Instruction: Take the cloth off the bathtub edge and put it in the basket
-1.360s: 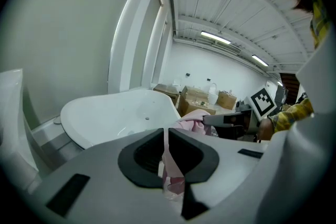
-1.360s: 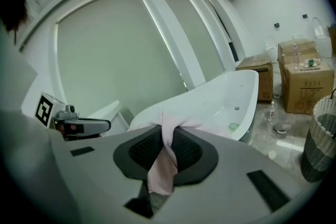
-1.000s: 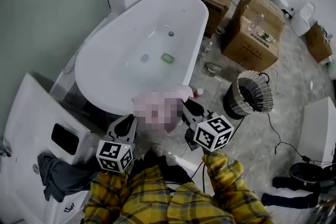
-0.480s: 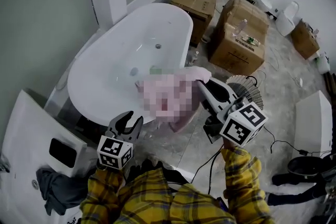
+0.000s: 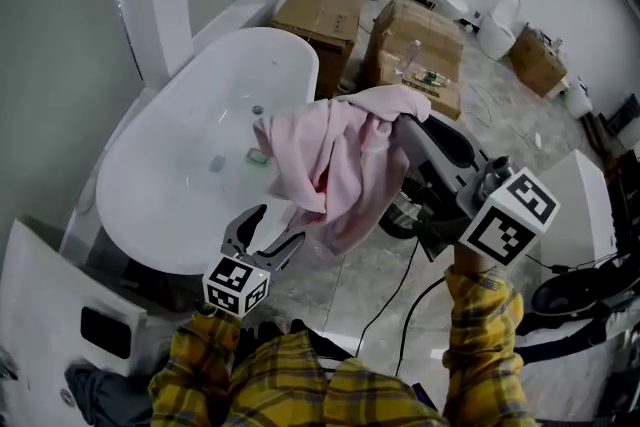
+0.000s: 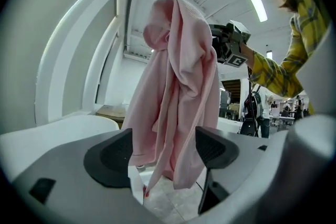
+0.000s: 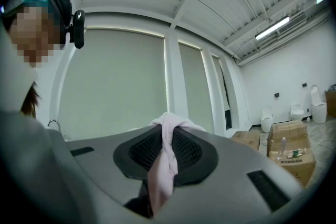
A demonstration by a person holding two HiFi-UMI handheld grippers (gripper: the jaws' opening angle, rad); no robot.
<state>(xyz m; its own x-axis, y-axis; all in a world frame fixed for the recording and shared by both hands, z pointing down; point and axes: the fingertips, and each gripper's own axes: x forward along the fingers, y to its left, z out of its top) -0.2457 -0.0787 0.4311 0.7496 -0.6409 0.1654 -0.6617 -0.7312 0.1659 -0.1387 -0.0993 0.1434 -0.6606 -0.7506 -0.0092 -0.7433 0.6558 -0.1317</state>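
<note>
No legible text, brand or number anywhere. Black-and-white square marker patterns only, on left cube [image 5: 236, 284] and right cube [image 5: 509, 216]. Box [image 5: 415, 45] label too small to read.

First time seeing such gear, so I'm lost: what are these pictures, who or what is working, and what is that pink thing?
No robot here: a person in a yellow checked shirt holds a tool in each hand, each ending in tongs. The view from above comes from a camera on the person's head; the other two come from cameras riding on each tool. The right tongs pinch a pink cloth, held up near a white bathtub. The left tongs have just been opening; the cloth hangs ahead of them, ungripped. Cardboard boxes stand behind.
</note>
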